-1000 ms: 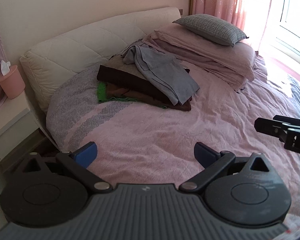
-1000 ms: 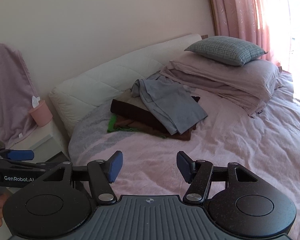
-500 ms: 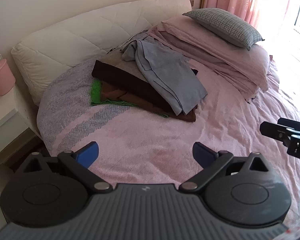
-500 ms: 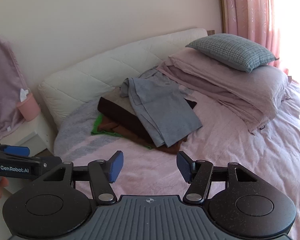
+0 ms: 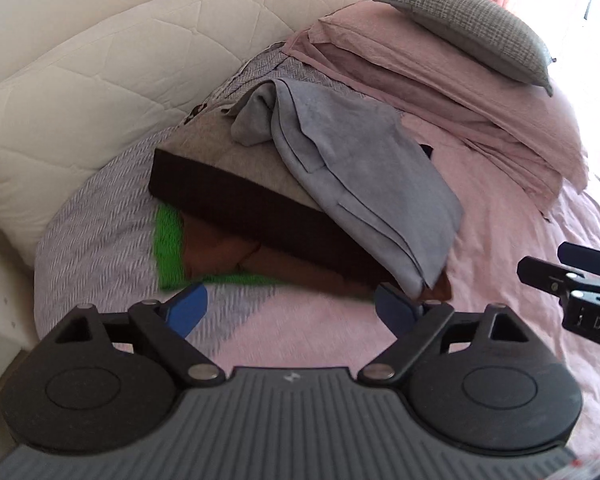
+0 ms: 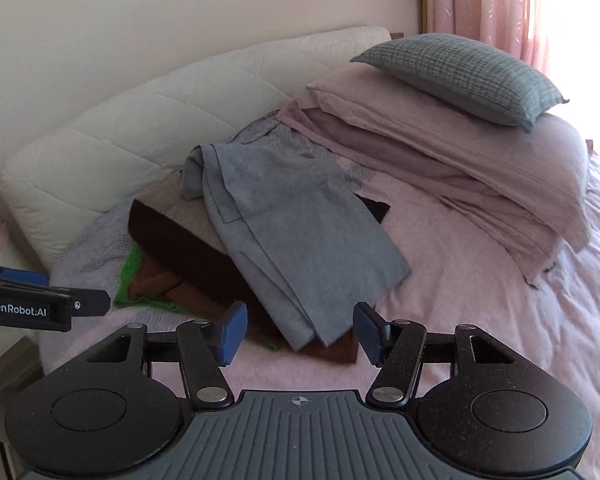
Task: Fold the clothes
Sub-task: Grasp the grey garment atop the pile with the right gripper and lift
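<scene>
Right wrist: tongs (image 6: pixel 298 334) agape over grey garment (image 6: pixel 296 236).

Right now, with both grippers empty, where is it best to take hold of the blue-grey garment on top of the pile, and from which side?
Probably at the near hanging end of the blue-grey garment, coming from the front of the bed. That end droops over the dark brown folded piece, so its layered edges hang free and open fingers could slip around them. The far end is bunched near the headboard.
</scene>
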A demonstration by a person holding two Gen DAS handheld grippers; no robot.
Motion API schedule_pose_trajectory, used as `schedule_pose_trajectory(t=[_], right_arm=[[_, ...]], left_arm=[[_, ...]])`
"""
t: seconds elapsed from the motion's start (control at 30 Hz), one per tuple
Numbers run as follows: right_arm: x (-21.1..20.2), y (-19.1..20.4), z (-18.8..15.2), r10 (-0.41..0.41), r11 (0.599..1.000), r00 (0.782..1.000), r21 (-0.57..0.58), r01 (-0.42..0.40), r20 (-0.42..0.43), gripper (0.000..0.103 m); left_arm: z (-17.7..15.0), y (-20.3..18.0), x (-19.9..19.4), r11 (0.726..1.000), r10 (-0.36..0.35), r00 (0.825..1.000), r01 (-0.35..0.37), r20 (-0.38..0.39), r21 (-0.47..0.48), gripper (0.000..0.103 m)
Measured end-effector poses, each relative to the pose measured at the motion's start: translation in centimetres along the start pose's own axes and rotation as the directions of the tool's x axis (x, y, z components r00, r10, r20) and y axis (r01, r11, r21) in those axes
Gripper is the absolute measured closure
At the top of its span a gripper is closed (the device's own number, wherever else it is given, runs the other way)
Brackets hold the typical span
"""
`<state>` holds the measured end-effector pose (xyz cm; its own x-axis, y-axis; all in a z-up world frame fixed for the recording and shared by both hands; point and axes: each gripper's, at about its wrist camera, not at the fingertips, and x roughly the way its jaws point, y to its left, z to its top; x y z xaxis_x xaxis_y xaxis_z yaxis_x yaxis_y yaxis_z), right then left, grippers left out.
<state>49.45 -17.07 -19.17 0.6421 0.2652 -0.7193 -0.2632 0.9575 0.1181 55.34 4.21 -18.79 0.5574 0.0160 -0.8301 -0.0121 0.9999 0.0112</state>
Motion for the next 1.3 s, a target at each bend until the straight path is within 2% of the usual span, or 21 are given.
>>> schedule_pose_trajectory(t=[0.3, 0.43, 0.57, 0.63, 0.67, 0.77, 0.8, 0.83, 0.93, 1.03, 1.07, 1.1, 1.13, 1.17, 1.23, 1.3], right_arm=[[12.5, 2.2, 3.5, -0.024, 0.993, 0.999, -0.114, 0.019, -0.042, 0.046], [18.0, 3.2, 3.3, -0.043, 0.976, 0.995, -0.216, 0.023, -0.085, 0.046], [22.6, 3.8, 1.9, -0.086, 0.941, 0.985, -0.338, 0.032, -0.148, 0.046], [24.1, 3.9, 1.0, -0.113, 0.917, 0.981, -0.396, 0.042, -0.159, 0.046], [24.5, 3.8, 0.7, -0.130, 0.907, 0.982, -0.416, 0.063, -0.134, 0.046], [25.1, 2.6, 0.9, -0.113, 0.923, 0.988, -0.378, 0.066, -0.102, 0.049], [24.9, 2.2, 1.1, -0.115, 0.930, 0.990, -0.358, 0.080, -0.078, 0.053], [24.7, 1.9, 1.4, -0.110, 0.938, 0.993, -0.337, 0.086, -0.053, 0.065], [25.2, 1.2, 2.1, -0.107, 0.948, 0.992, -0.307, 0.081, -0.069, 0.065], [26.0, 1.8, 1.5, -0.128, 0.911, 0.990, -0.401, 0.094, -0.059, 0.064], [26.0, 2.0, 1.4, -0.131, 0.899, 0.990, -0.427, 0.095, -0.055, 0.068], [26.1, 1.9, 1.5, -0.129, 0.903, 0.990, -0.419, 0.093, -0.058, 0.076], [26.0, 1.5, 1.9, -0.121, 0.918, 0.991, -0.386, 0.087, -0.063, 0.098], [25.8, 1.0, 2.5, -0.129, 0.935, 0.990, -0.340, 0.100, -0.064, 0.098], [25.0, -0.6, 4.0, -0.082, 0.981, 0.993, -0.181, 0.065, -0.090, 0.099], [23.8, -2.8, 5.4, -0.044, 0.999, 0.995, -0.017, 0.043, -0.092, 0.099]], left_arm=[[6.3, 2.5, 10.8, 1.000, -0.012, 0.999, 0.012, -0.037, -0.023, 0.019], [7.7, 2.9, 14.9, 1.000, -0.016, 0.997, 0.014, -0.071, -0.022, 0.020], [8.1, 3.0, 17.9, 1.000, -0.022, 0.994, 0.020, -0.105, -0.019, 0.020], [8.2, 2.8, 19.1, 1.000, -0.029, 0.993, 0.027, -0.118, -0.016, 0.021], [8.1, 2.8, 19.6, 1.000, -0.029, 0.992, 0.028, -0.125, -0.012, 0.021], [8.3, 2.5, 20.7, 0.999, -0.032, 0.990, 0.031, -0.137, -0.014, 0.022], [8.3, 2.4, 21.0, 0.999, -0.036, 0.990, 0.034, -0.137, -0.016, 0.022], [8.4, 2.3, 21.1, 0.999, -0.041, 0.990, 0.039, -0.133, -0.017, 0.022], [8.7, 1.9, 21.5, 0.999, -0.047, 0.991, 0.046, -0.126, -0.014, 0.022], [8.9, 1.5, 21.7, 0.999, -0.048, 0.990, 0.046, -0.132, -0.015, 0.022], [8.9, 1.4, 21.7, 0.999, -0.047, 0.990, 0.046, -0.134, -0.012, 0.022], [8.9, 1.3, 21.7, 0.999, -0.041, 0.990, 0.040, -0.137, -0.006, 0.022], [9.0, 1.2, 21.6, 0.999, -0.034, 0.990, 0.034, -0.137, -0.002, 0.022], [9.0, 1.2, 21.3, 0.999, -0.032, 0.990, 0.032, -0.136, -0.001, 0.022], [9.2, 1.1, 20.7, 1.000, -0.031, 0.991, 0.031, -0.128, -0.005, 0.022], [9.3, 1.1, 19.8, 1.000, -0.027, 0.993, 0.026, -0.116, -0.004, 0.022]])
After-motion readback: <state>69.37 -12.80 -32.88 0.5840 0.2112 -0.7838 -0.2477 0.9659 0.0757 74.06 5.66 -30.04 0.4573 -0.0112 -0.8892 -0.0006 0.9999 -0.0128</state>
